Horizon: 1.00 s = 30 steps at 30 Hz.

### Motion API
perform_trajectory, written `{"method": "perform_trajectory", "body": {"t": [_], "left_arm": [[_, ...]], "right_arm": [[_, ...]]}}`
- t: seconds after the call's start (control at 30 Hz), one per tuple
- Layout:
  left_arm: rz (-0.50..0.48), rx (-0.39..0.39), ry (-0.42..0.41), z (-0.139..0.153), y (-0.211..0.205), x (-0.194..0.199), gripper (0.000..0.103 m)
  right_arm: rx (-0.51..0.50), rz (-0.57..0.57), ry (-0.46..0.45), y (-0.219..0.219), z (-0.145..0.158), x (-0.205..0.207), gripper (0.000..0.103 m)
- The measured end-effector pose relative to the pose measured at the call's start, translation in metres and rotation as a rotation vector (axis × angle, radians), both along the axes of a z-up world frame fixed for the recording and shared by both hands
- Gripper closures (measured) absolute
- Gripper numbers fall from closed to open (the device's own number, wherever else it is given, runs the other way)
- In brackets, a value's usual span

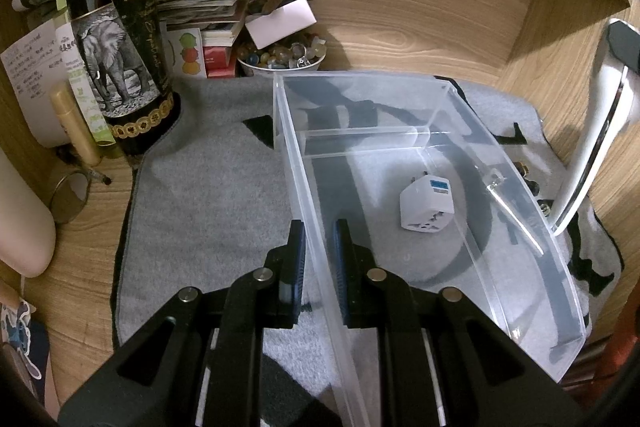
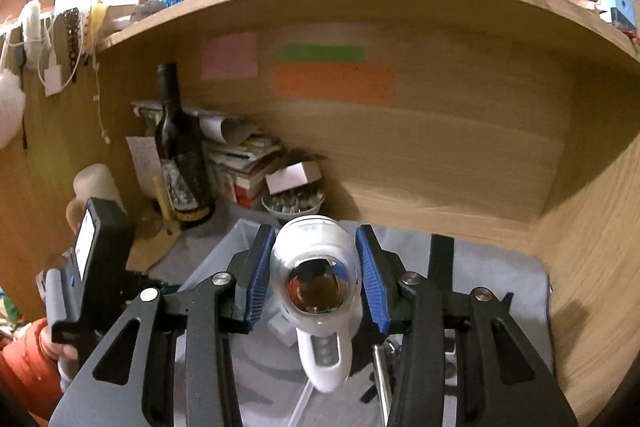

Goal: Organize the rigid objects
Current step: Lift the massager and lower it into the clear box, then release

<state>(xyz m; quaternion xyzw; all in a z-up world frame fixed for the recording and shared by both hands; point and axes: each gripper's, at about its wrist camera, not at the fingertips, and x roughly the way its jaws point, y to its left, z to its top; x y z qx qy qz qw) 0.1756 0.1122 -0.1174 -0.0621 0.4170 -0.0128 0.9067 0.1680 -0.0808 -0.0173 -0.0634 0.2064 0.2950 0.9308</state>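
At the far left of the left wrist view a dark wine bottle [image 1: 120,67] with an elephant label stands upright on the wooden desk [image 1: 400,7], at the corner of a grey cloth [image 1: 208,195]. Behind it lies a pile of papers and books [image 1: 208,15], and just right of the pile sits a small white bowl of coloured stones [image 1: 280,61].

Further right, on the cloth, stands the clear plastic box [image 1: 460,195]. It has a thin clear divider across it; the nearer compartment holds a white travel adapter [image 1: 427,205], resting on the box floor, apart from the walls. The left gripper [image 1: 320,247] is clenched on the box's left wall — one finger outside it, the other inside.

At the right edge of this view a white device with a chrome part [image 1: 600,131] hangs above the right side of the box. I cannot tell whether it touches the rim.

In the right wrist view, the left gripper's black body [image 2: 100,267] shows at the left, held by a hand [image 2: 60,351] in an orange sleeve [image 2: 24,363]. In the middle, the right gripper [image 2: 316,267] grasps the same white device [image 2: 316,291] — its blue pads press on both sides of the rounded head, the mirror-like chrome face turned to the camera, the handle pointing down. It is held over the box [image 2: 224,267] and the grey cloth.
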Motion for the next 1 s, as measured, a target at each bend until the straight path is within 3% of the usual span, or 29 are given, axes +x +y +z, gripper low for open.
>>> {"method": "perform_trajectory", "body": {"t": [0.53,0.67,1.0], "left_arm": [[0.001,-0.008,-0.004,0.000,0.002,0.000,0.089],[0.001,-0.009,-0.004,0.000,0.002,0.000,0.089],[-0.001,-0.004,-0.004,0.001,0.001,0.000,0.089]], "right_arm": [[0.051,0.053,-0.092,-0.001,0.037,-0.024,0.065],[0.058,0.077,-0.049,0.003,0.029,-0.019,0.065],[-0.047,0.078,0.150,0.029,-0.032,0.016,0.065]]}}
